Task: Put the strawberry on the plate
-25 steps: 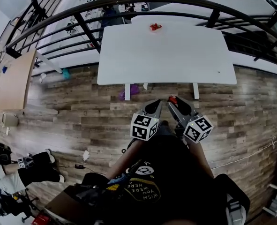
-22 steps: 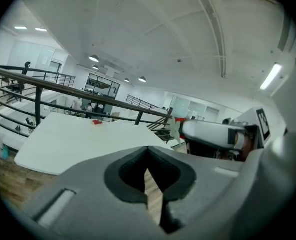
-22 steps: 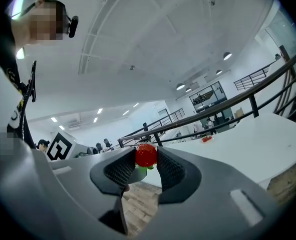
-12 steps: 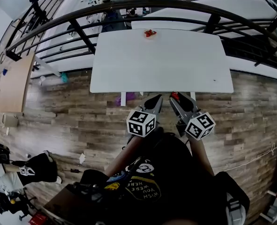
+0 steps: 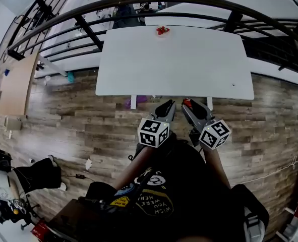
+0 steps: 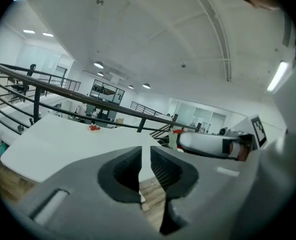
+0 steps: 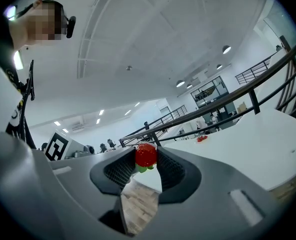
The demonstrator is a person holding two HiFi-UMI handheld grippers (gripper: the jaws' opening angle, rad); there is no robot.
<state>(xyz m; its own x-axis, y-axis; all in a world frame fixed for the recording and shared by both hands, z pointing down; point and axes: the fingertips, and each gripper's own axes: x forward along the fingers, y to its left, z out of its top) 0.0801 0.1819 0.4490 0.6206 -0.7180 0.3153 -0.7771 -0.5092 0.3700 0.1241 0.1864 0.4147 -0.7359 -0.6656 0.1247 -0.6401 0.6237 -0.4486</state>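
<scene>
A red strawberry [image 7: 146, 155] with a green leaf sits between the pads of my right gripper [image 7: 146, 160], which is shut on it. In the head view that gripper [image 5: 187, 105] hangs just short of the near edge of the white table [image 5: 174, 64], with the strawberry [image 5: 187, 103] at its tip. A small plate [image 5: 162, 31] with something red on it stands at the table's far edge, also seen as the plate [image 6: 93, 128] and the plate [image 7: 202, 139] in the gripper views. My left gripper [image 5: 166, 106] is beside the right one, its jaws [image 6: 144, 156] together on nothing.
A black railing [image 5: 88, 32] curves round the table's far side. Wooden floor [image 5: 63, 120] lies below both grippers. A purple object [image 5: 128, 103] sits under the table's near edge. A wooden board [image 5: 15, 87] is at the left, and a person's legs [image 5: 33, 175] at the lower left.
The table's near edge has come closer to both grippers. The strawberry has stayed in the right gripper, and the left jaws have stayed together.
</scene>
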